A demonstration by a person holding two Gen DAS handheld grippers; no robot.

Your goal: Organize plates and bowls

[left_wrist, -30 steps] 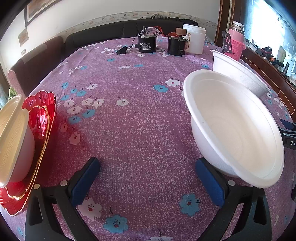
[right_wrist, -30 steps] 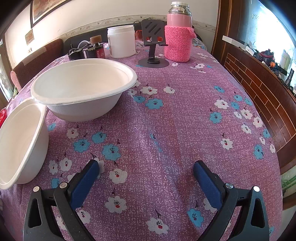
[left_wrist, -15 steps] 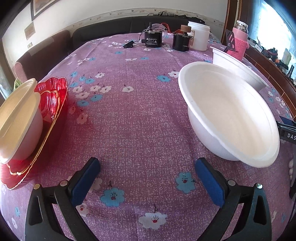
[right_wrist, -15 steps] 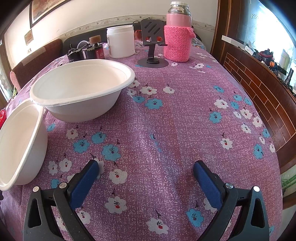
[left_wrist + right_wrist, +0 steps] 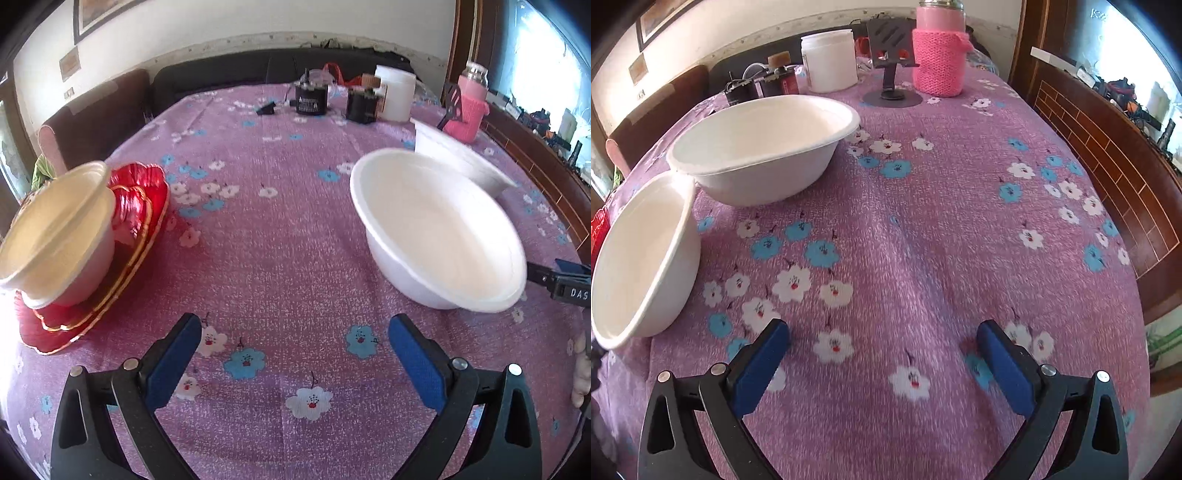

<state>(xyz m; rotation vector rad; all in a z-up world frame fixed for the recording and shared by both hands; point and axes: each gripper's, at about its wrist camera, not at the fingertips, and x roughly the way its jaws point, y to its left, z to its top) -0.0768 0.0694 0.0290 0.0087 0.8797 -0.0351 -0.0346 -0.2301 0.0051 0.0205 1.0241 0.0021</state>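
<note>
My left gripper spread wide and empty, my right gripper likewise, 2 wide white paper bowls side by side on the purple flowered tablecloth — cream bowls stacked on red scalloped plates, far left.

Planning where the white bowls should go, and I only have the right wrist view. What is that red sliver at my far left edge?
Observer: A stack of red plates with gold rims, across the tablecloth from the near white bowl.
Operator: Is anything on them?
Observer: Yes, cream bowls, apparently two nested, sit on the top plate.
Operator: Is the left gripper free to help?
Observer: The left gripper is open and holds nothing.
</note>
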